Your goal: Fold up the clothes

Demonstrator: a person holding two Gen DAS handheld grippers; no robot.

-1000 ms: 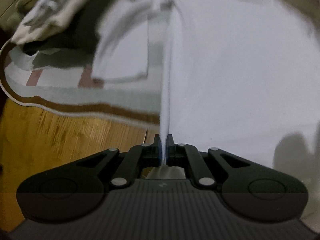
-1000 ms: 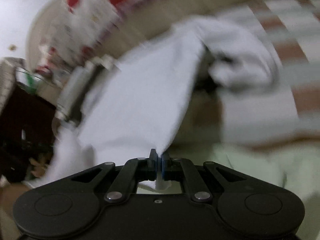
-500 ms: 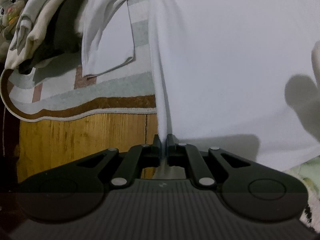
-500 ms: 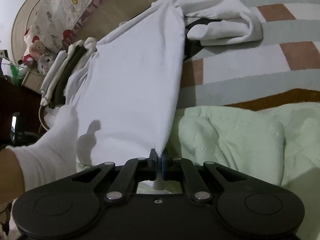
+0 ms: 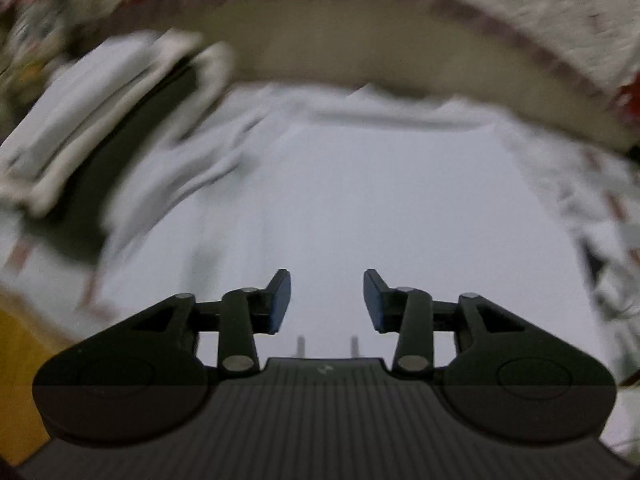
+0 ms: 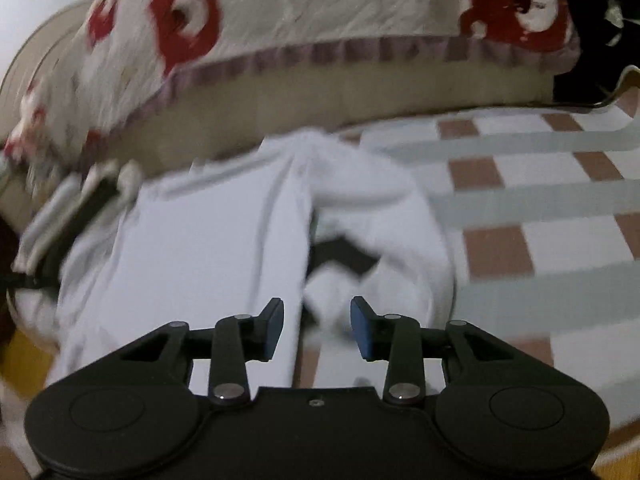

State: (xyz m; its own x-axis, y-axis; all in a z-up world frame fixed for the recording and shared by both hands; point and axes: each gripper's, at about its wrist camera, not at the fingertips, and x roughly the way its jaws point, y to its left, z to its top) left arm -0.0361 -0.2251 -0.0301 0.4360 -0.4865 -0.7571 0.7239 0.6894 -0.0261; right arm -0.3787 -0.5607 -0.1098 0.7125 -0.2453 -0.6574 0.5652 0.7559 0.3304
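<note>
Both views are motion-blurred. The left gripper (image 5: 326,300) has its jaws spread wide with nothing between the blue pads (image 5: 280,300); it hangs over the white shirt (image 5: 360,208), which lies spread flat in front of it. The right gripper (image 6: 316,330) also has its jaws spread and empty, sitting over the shirt's (image 6: 208,248) right edge, where the cloth bunches into a rumpled sleeve (image 6: 384,216) (a dark patch shows under the bunching; cannot tell what it is). The shirt lies on a rug (image 6: 540,200) patterned in white, grey-green stripes and reddish-brown squares. Left of the shirt sits a stack of folded clothes (image 5: 100,136), pale layers with a dark one between, touching or just beside the shirt's edge; blur prevents telling which. Beyond the shirt runs a beige bed base (image 6: 320,100), topped by a white bedspread (image 6: 300,8) with red motifs and a purple ruffle. Yellowish wood floor (image 5: 16,360) shows at lower left.
</note>
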